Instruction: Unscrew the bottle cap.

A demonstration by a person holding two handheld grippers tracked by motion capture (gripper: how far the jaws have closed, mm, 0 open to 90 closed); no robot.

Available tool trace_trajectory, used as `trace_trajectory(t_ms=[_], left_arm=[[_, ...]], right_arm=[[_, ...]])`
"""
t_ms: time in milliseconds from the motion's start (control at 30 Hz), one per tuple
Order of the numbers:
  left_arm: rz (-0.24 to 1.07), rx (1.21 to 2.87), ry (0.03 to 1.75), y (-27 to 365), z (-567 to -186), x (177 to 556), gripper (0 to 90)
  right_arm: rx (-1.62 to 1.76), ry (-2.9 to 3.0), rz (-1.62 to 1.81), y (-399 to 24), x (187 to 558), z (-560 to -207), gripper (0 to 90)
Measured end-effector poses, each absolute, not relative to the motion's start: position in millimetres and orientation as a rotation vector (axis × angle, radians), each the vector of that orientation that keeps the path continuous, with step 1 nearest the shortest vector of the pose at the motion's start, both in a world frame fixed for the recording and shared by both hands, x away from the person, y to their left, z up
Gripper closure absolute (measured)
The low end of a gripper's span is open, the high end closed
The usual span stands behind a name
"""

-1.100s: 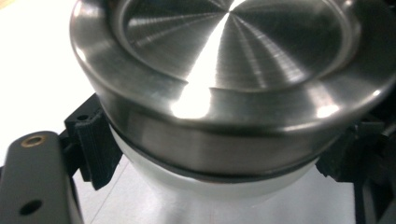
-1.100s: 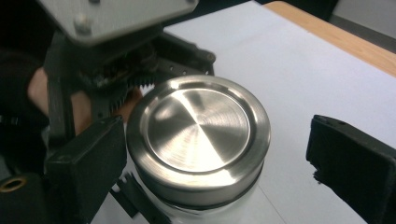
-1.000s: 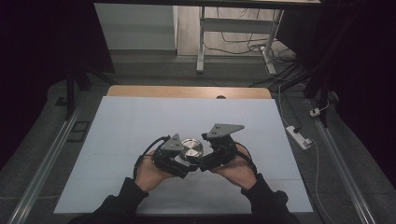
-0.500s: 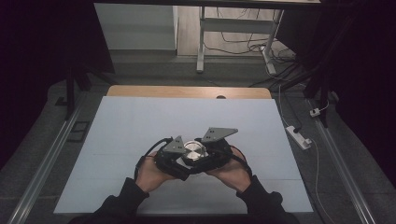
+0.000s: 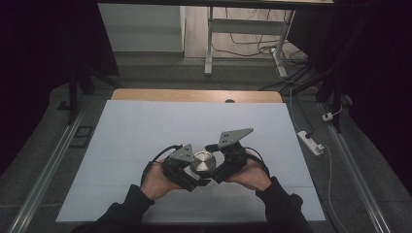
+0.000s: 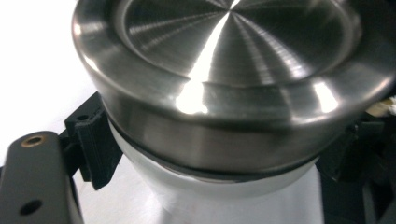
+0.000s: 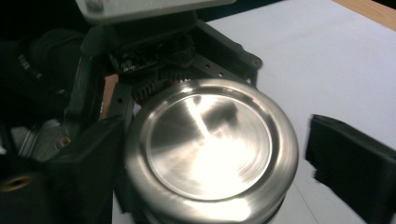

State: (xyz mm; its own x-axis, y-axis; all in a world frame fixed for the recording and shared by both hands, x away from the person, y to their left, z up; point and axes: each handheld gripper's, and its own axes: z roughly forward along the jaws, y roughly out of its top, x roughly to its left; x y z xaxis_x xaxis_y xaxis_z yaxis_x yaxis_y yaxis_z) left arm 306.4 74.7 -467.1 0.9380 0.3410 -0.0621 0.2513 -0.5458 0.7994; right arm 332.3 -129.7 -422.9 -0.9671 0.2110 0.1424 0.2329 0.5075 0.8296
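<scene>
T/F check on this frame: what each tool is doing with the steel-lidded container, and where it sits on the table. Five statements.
1. The left tool is clamped on the white body of the container, below the steel lid. True.
2. The right tool grips the lid tightly. False: its jaws stand open around the lid, one of them clear of the rim.
3. The lid is off and lies on the table. False: it sits on the container.
4. The container is over the near half of the white table top. True.
5. The lid is red plastic. False: brushed metal.
</scene>
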Motion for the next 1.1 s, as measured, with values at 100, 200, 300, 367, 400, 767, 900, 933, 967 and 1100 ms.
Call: trace_trajectory(t_ms=[100,200,300,367,400,767,900,933,967,1100], left_arm=[[0.181,2.161,0.487,76,-466,306,15.9],[0.201,2.158,0.512,76,-466,306,15.9],[0.224,2.157,0.529,74,-465,304,15.9],[0.225,2.167,0.515,73,-464,303,15.9],[0.226,2.17,0.514,73,-464,303,15.9],[0.1,2.159,0.379,77,-465,306,15.9],[0.059,2.153,0.317,80,-465,307,16.0],[0.049,2.156,0.295,80,-465,307,15.9],[0.027,2.149,0.278,81,-465,307,15.9],[-0.015,2.156,0.209,79,-468,306,15.9]], right_arm=[[-0.522,-2.813,-1.498,-125,325,-416,4.5],[-0.61,-2.836,-1.514,-119,320,-415,8.7],[-0.618,-2.837,-1.543,-114,317,-417,15.5],[-0.617,-2.863,-1.548,-112,315,-418,18.1],[-0.617,-2.863,-1.548,-112,315,-418,18.1],[-0.443,-2.795,-1.53,-119,318,-414,19.3],[-0.342,-2.781,-1.535,-120,318,-413,19.3],[-0.313,-2.778,-1.537,-121,318,-413,19.2],[-0.313,-2.778,-1.537,-121,318,-413,19.2],[-0.155,-2.741,-1.508,-124,320,-414,18.9]])
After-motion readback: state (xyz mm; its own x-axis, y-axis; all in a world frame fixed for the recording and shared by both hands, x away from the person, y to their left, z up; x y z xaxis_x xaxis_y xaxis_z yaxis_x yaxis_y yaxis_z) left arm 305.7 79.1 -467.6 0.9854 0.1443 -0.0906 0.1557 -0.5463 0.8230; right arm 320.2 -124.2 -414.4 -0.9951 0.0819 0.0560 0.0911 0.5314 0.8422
